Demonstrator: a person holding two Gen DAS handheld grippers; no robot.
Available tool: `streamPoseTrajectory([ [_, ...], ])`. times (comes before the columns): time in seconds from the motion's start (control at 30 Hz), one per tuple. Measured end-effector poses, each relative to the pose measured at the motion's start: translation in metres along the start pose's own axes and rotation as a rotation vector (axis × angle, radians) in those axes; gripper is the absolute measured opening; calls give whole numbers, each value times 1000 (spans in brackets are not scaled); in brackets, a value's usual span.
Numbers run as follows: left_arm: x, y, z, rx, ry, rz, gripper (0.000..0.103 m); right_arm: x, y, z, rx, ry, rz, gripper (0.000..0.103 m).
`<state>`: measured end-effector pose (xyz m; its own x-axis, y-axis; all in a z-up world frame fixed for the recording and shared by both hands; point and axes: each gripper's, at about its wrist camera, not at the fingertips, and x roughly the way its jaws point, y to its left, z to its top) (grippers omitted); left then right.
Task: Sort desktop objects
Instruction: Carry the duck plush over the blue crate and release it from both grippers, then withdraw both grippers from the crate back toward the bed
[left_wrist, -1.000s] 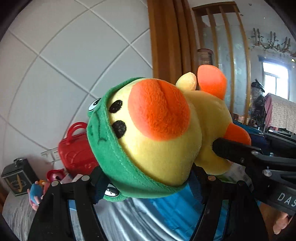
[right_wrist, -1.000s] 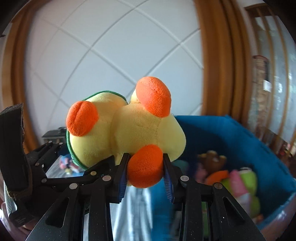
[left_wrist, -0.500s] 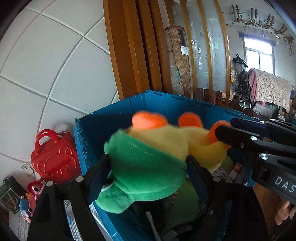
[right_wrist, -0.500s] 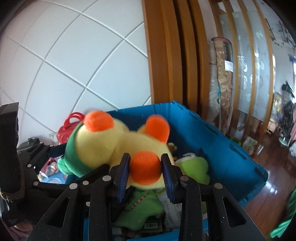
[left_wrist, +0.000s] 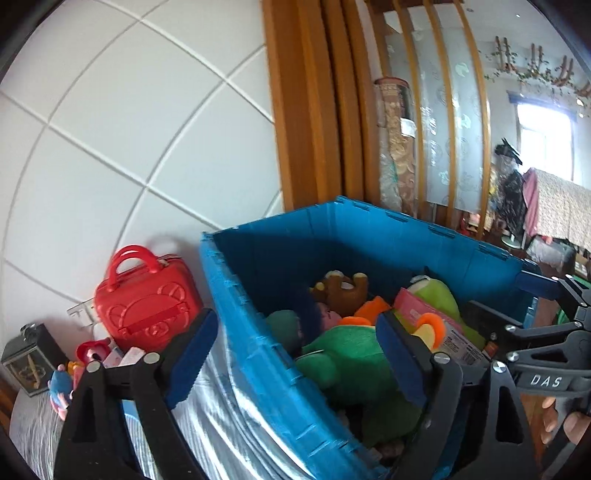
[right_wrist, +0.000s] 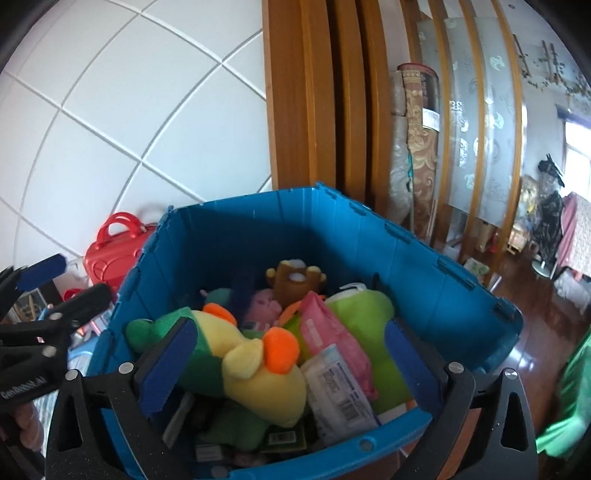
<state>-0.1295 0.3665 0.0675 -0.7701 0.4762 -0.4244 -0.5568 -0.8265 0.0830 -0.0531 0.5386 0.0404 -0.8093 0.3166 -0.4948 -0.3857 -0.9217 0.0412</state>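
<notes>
The yellow duck plush with green hood and orange feet (right_wrist: 255, 365) lies inside the blue crate (right_wrist: 424, 273), on top of other toys; its green hood shows in the left wrist view (left_wrist: 347, 365). My right gripper (right_wrist: 291, 365) is open above the crate's near rim, its fingers either side of the plush and apart from it. My left gripper (left_wrist: 295, 362) is open and empty over the crate's left wall (left_wrist: 258, 350). The right gripper also shows at the right of the left wrist view (left_wrist: 517, 295), and the left gripper at the left of the right wrist view (right_wrist: 62, 284).
The crate holds a brown bear (right_wrist: 295, 280), a lime plush (right_wrist: 362, 306), a pink packet (right_wrist: 332, 339) and a white packet (right_wrist: 340, 391). A red toy case (left_wrist: 146, 302) and small toys stand left of the crate by the tiled wall. A dark tin (left_wrist: 29, 362) sits far left.
Both grippers carried the duck plush over the crate, lowered it and opened. The plush now lies loose in the crate.
</notes>
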Motion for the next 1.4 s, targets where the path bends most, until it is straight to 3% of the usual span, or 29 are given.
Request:
streamPoseTrajectory([
  [0.1, -20, 26, -12, -35, -29, 55, 97, -5, 10, -2, -7, -15, -5, 103],
  [0.3, -58, 93, -52, -120, -46, 205, 99, -28, 57, -2, -47, -75, 61, 103],
  [0.57, -97, 204, -116, -263, 14, 340, 99, -50, 163, -1, -136, -135, 270, 103],
  [0.83, -119, 306, -191, -321, 169, 508, 99, -22, 265, -20, -245, -15, 393, 103],
  [1.07, -120, 382, -251, -435, 268, 611, 99, 33, 317, -45, -278, 130, 413, 103],
  [1.23, -93, 413, -271, -484, 320, 633, 99, 80, 337, -52, -283, 195, 401, 103],
  [1.4, -37, 428, -272, -457, 348, 597, 99, 135, 353, -58, -276, 268, 377, 103],
])
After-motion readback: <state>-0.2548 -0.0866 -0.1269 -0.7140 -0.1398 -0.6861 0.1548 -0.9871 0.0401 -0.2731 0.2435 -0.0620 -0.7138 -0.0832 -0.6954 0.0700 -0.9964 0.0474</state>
